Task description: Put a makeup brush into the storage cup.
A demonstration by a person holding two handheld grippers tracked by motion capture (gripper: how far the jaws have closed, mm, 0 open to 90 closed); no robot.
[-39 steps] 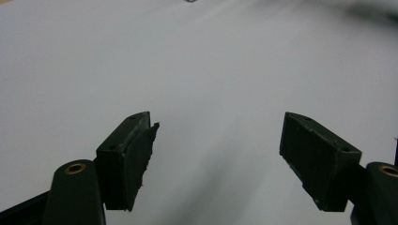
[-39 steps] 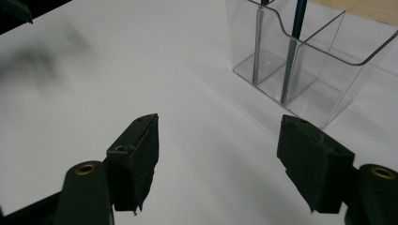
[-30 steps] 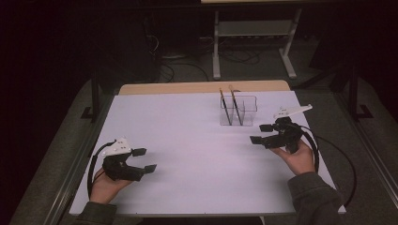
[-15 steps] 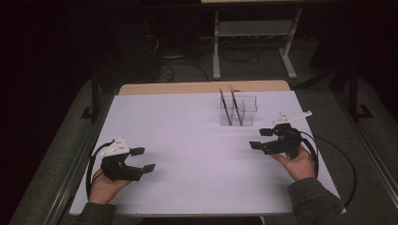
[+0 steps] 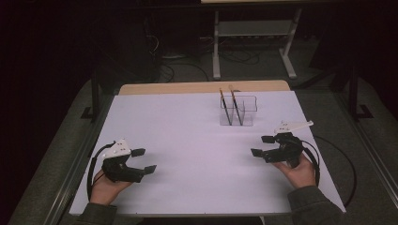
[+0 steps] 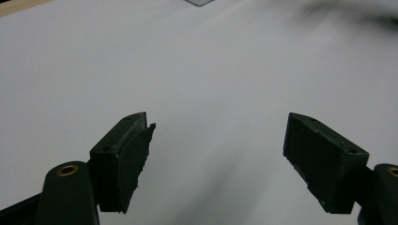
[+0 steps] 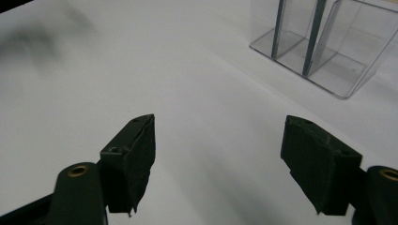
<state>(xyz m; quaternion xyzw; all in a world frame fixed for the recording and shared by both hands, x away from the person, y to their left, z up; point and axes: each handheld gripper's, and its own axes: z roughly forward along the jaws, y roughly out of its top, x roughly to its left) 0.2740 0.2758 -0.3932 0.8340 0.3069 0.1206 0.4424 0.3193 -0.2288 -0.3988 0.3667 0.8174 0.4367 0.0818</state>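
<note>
Two thin brushes [image 5: 233, 106] stand leaning in a clear holder [image 5: 238, 110] at the far side of the white tabletop [image 5: 187, 140]. The right gripper [image 5: 264, 146] is much nearer to them; they lie ahead and to the right of its jaws. Its jaws are wide and hold nothing. The left gripper [image 5: 144, 161] is well apart, jaws wide and holding nothing too.

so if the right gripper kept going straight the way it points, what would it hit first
Probably only the bare white table top: the right gripper stands open and aims left of the clear plastic two-compartment holder, though depth is unclear.
</note>
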